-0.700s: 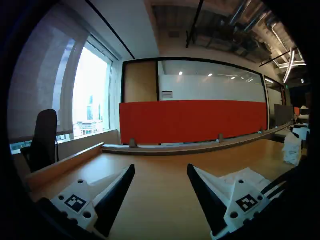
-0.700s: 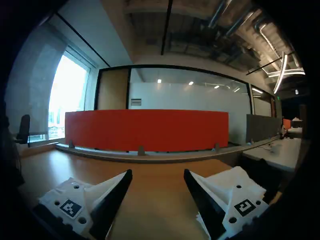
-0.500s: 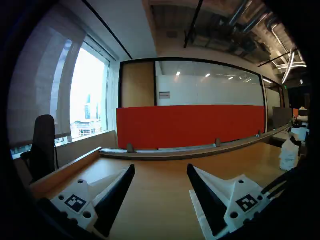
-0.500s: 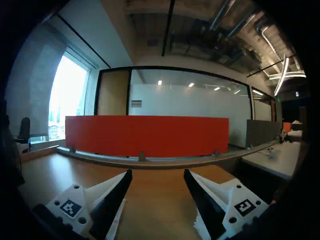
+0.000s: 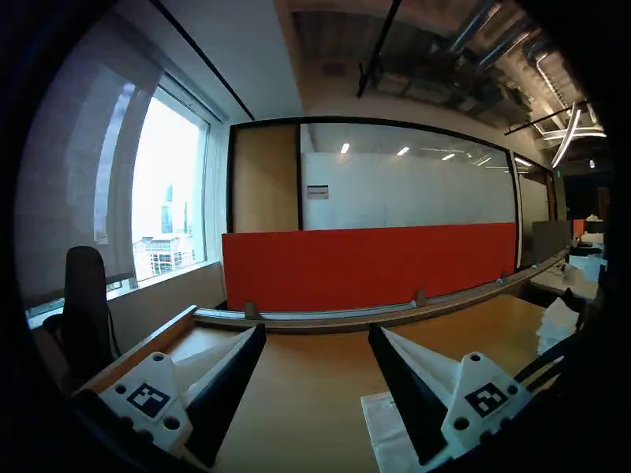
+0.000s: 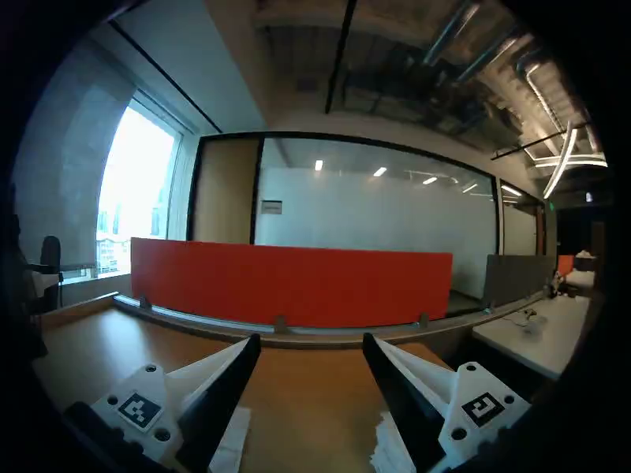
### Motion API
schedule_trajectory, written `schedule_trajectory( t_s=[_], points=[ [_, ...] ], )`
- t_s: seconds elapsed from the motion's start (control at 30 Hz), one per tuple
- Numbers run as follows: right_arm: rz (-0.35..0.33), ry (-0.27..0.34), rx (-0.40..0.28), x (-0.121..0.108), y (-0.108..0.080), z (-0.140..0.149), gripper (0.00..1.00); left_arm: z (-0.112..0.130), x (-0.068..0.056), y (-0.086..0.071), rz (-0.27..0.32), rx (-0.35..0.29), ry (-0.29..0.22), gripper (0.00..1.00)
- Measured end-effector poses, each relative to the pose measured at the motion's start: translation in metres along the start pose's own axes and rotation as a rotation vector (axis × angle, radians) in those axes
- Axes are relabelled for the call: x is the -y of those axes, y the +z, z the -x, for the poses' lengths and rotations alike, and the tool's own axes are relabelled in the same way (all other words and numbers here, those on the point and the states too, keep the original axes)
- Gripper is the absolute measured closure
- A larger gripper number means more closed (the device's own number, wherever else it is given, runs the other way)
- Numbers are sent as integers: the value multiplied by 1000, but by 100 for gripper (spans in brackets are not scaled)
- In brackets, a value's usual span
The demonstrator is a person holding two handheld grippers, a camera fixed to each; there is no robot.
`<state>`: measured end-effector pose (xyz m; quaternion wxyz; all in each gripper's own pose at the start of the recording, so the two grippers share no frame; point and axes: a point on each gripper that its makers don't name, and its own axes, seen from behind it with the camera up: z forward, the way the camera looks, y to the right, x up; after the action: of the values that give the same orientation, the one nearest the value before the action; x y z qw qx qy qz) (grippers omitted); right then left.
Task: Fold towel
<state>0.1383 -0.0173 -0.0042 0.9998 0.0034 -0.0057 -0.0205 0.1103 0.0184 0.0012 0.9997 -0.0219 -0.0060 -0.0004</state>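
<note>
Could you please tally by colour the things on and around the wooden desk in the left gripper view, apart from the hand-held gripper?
Black: 1, the office chair
Red: 1, the divider panel
White: 2, the towel and the cloth pile
Total: 4

Towel [image 5: 384,424] on desk [image 5: 315,394], divider [image 5: 371,264] behind

left gripper [image 5: 315,370]: jaws spread, level | right gripper [image 6: 311,378]: jaws spread, level
</note>
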Motion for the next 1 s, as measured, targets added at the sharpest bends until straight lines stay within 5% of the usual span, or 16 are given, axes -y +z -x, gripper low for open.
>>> schedule_trajectory(
  t_s=[0.4, 1.0],
  points=[
    [-47, -16, 31, 7, -5, -20, 0, -15, -9, -9, 50, 49, 27, 3],
    [-245, -125, 182, 41, -10, 3, 0, 4, -40, -22, 223, 174, 77, 3]
  ],
)
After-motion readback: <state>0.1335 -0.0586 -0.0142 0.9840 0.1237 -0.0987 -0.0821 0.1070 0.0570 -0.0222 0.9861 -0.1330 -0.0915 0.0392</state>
